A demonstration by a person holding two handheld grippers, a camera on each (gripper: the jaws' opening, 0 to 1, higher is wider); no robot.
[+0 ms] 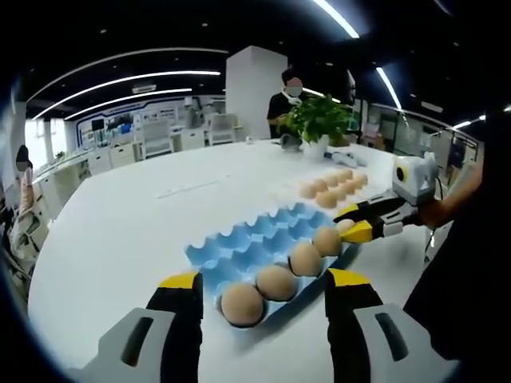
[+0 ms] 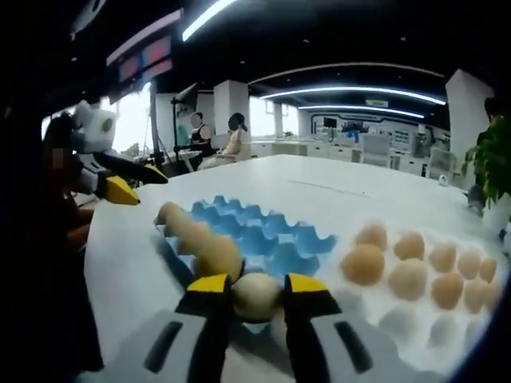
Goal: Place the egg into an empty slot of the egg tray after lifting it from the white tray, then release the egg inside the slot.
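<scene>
Right gripper view: the right gripper [image 2: 257, 297] clamped an egg [image 2: 256, 296] at the blue egg tray's [image 2: 271, 239] near edge (left gripper [image 1: 262, 295] jaws wide), beside a white tray [image 2: 415, 319].

Near row of blue egg tray [image 1: 247, 247]: occupied by four eggs [image 1: 277, 282].
Rows behind: open slots, unobstructed from above.
White table [image 1: 136, 215] left of tray: bare.
Far end: potted plant [image 1: 318, 120], person standing behind.
</scene>
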